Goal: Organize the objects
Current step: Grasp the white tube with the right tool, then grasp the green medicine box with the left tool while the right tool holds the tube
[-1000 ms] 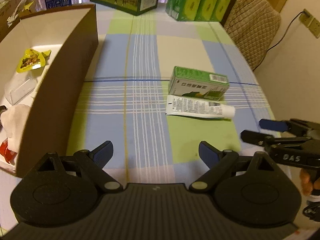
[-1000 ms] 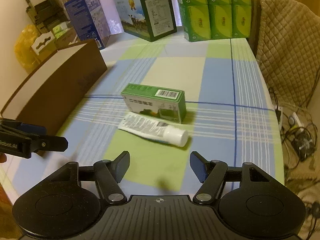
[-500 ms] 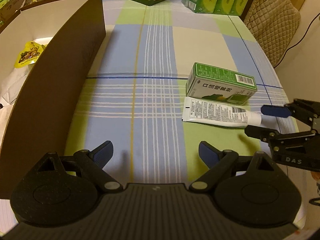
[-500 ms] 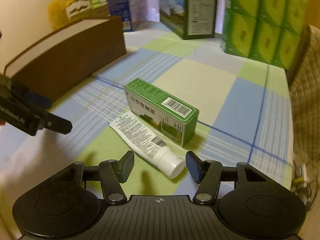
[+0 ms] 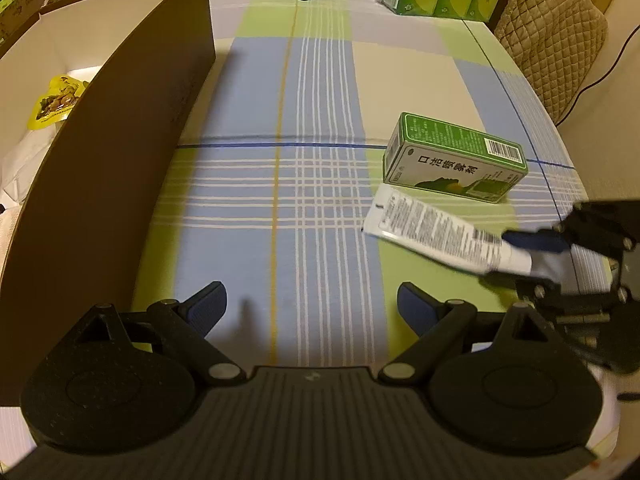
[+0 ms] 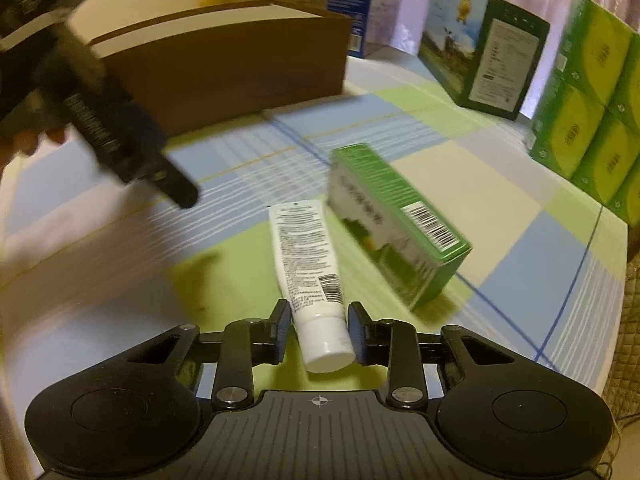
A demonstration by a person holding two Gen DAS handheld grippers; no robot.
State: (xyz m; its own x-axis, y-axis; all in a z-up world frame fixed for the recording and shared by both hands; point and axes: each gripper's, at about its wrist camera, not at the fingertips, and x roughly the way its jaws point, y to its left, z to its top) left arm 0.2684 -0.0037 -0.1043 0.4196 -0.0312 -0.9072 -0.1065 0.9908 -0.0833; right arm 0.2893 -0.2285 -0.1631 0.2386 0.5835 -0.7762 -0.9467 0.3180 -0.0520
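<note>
Standing along the left side of the worktop [image 5: 320,80], the brown cardboard box [image 5: 120,168] is showing its open interior only to the left wrist camera, with a yellow snack packet [image 5: 56,100] lying inside. The left hand-held gripper [image 5: 312,304] is hovering with its fingers spread wide and nothing between them, over a broad open stretch of checked tablecloth between the box wall and the toiletries. Further right, the white tube [image 5: 444,236] is lying flat just beside the green carton [image 5: 452,160], whether touching I cannot tell. The right hand-held gripper [image 5: 516,258] is straddling the tube's cap end near the worktop's right edge. The right wrist view is showing what the other blurs: the right hand-held gripper [image 6: 318,332] has its pads [image 6: 282,330] close on either side of the tube [image 6: 308,264] near the cap, though full contact is unclear. That view is also showing the green carton [image 6: 396,224] and the left hand-held gripper [image 6: 176,188] at the left.
</note>
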